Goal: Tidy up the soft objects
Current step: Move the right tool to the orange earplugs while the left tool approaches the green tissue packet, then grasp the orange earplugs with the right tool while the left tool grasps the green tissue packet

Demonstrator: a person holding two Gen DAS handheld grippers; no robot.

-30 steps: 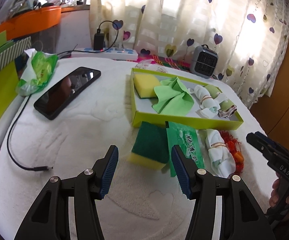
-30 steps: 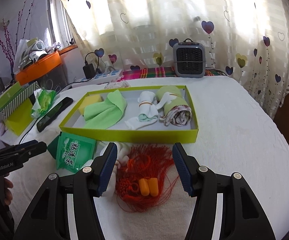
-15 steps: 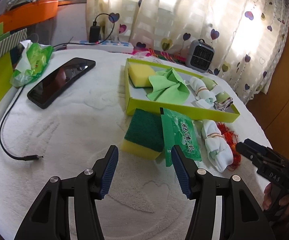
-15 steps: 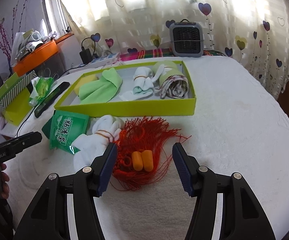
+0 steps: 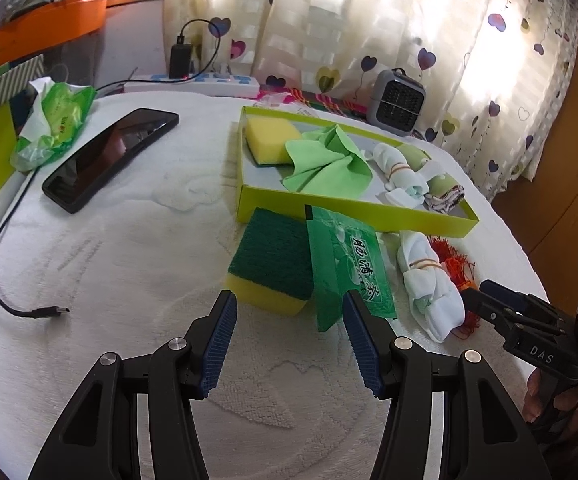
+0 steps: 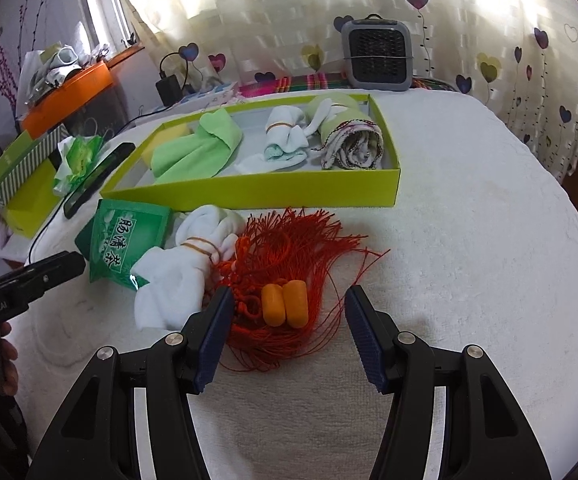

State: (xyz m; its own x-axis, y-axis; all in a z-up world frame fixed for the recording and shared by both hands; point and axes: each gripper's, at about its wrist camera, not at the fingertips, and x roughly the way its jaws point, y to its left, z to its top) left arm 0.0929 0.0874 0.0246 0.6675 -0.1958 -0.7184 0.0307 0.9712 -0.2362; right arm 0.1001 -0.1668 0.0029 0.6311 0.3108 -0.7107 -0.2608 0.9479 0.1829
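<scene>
Both grippers, left (image 5: 289,312) and right (image 6: 287,306), stood open and empty. Sponge (image 5: 273,264), packet (image 5: 349,272), socks (image 6: 181,268) and tassel (image 6: 289,264) lay just outside the tray (image 6: 249,192), along its near wall.

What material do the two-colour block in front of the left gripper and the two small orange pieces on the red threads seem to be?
Two-colour block: likely a kitchen sponge, with yellow foam below and a dark green, rough, matte scouring layer on top. Two small orange pieces: probably soft foam, perhaps earplugs; they look smooth, matte and rounded. Red threads: thin cord or yarn in a loose tasselled bundle.
</scene>
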